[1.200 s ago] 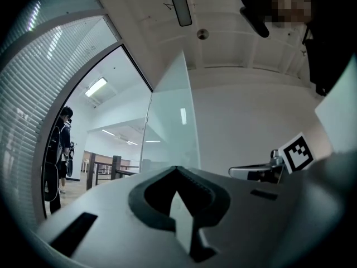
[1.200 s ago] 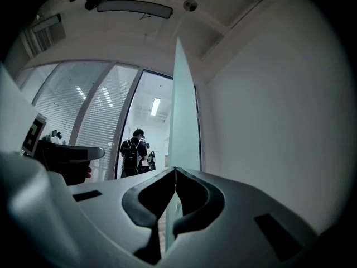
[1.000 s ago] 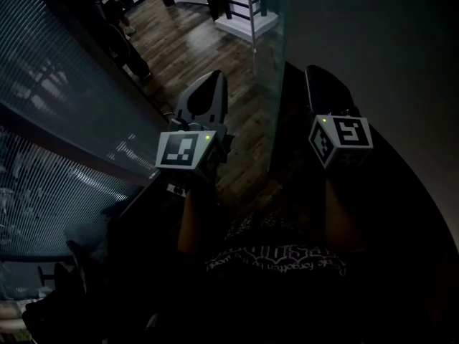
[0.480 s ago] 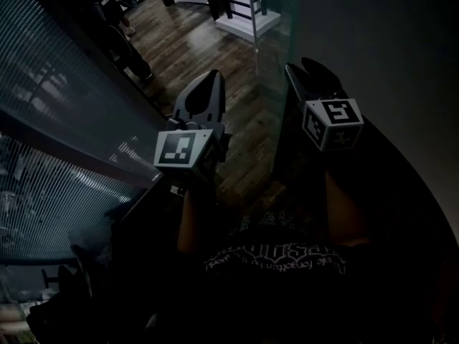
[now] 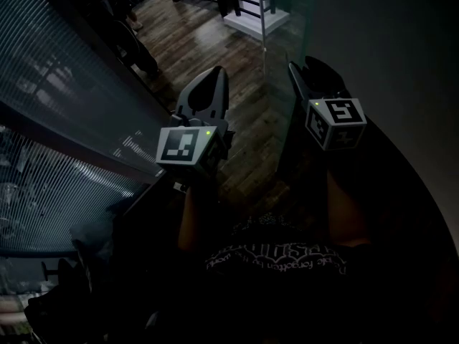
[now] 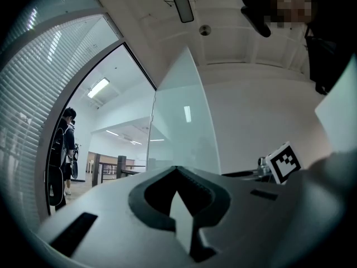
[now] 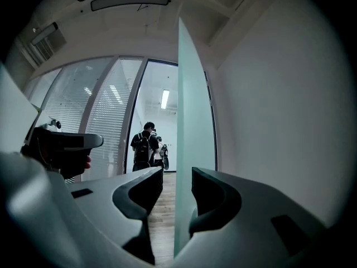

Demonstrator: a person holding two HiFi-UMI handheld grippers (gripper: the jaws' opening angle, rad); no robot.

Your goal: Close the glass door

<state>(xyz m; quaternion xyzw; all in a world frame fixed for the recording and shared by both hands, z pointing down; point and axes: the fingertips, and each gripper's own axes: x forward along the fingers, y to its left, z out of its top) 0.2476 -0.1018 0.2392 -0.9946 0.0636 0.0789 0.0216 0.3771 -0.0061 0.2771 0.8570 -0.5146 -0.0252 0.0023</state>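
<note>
Glass door (image 7: 190, 94) edge stands ungripped between the just-opened jaws of your right tool (image 7: 175, 175); clench squarely, then swing it shut. Left tool (image 6: 177, 173) clenched, empty.

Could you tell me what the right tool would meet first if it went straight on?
Probably the glass door: its edge stands between the right tool's jaws, which have just opened without pressing it; depth is unclear.

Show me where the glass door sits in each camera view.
Head view: glass door upper centre-right, edge at the right gripper.
Left gripper view: door centre, above the left gripper.
Right gripper view: door edge-on, centre, between the fingers, which just opened.
Shared landmark: slatted blinds, left in each.
</note>
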